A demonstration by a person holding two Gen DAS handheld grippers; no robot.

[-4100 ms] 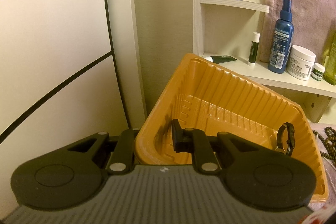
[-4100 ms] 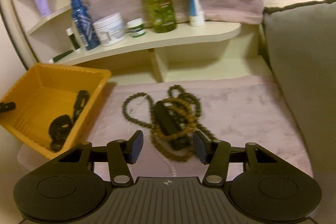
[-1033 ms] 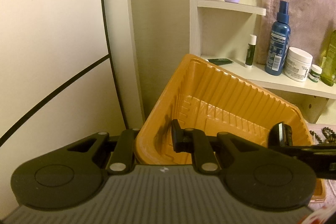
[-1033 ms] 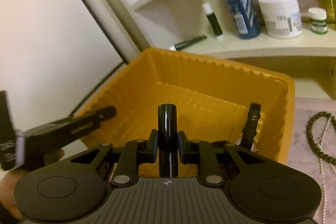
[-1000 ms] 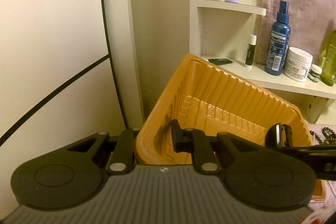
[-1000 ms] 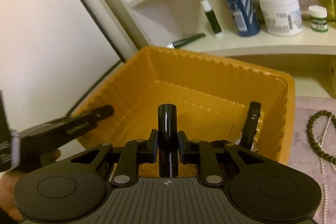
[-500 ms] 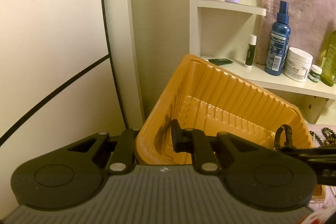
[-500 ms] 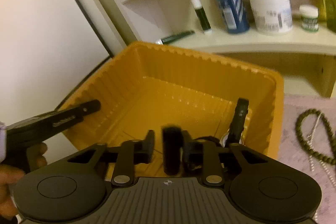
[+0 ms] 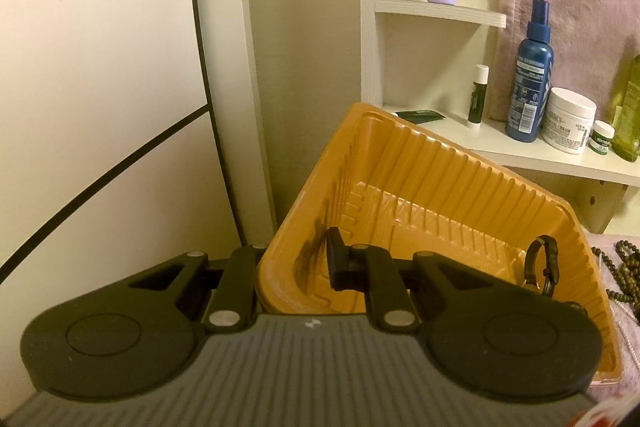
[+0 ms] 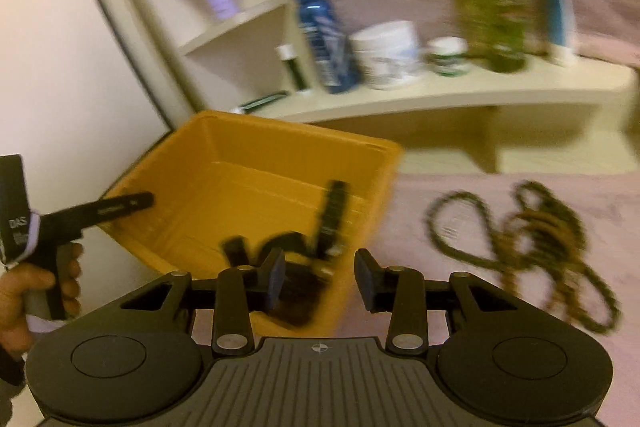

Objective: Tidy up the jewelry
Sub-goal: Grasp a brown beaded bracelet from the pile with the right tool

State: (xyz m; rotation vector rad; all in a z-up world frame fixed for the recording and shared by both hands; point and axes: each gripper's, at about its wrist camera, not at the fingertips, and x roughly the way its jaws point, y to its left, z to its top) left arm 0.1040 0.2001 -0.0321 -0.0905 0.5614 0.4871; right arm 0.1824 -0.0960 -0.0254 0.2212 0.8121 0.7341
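Observation:
My left gripper (image 9: 288,275) is shut on the near-left wall of the orange tray (image 9: 440,187), one finger inside and one outside. A black watch strap (image 9: 542,267) leans in the tray's right corner. In the blurred right wrist view, my right gripper (image 10: 320,279) hovers above the tray's (image 10: 240,163) near right corner. Its jaws are opening with nothing between them. Several dark straps (image 10: 296,303) lie in the tray below them. Tangled bead necklaces (image 10: 532,235) lie on the pink cloth to the right. The left gripper's inner finger (image 10: 120,205) shows inside the tray.
A white shelf (image 10: 440,99) behind the tray carries a blue spray bottle (image 9: 528,91), a white cream jar (image 9: 568,123), a green bottle (image 10: 492,7) and small tubes. A person's hand (image 10: 36,291) holds the left gripper. Beads (image 9: 624,267) lie beside the tray.
My right gripper let go of the black piece it held over the tray, opened, and drew back to the right. The left gripper kept its hold on the tray.

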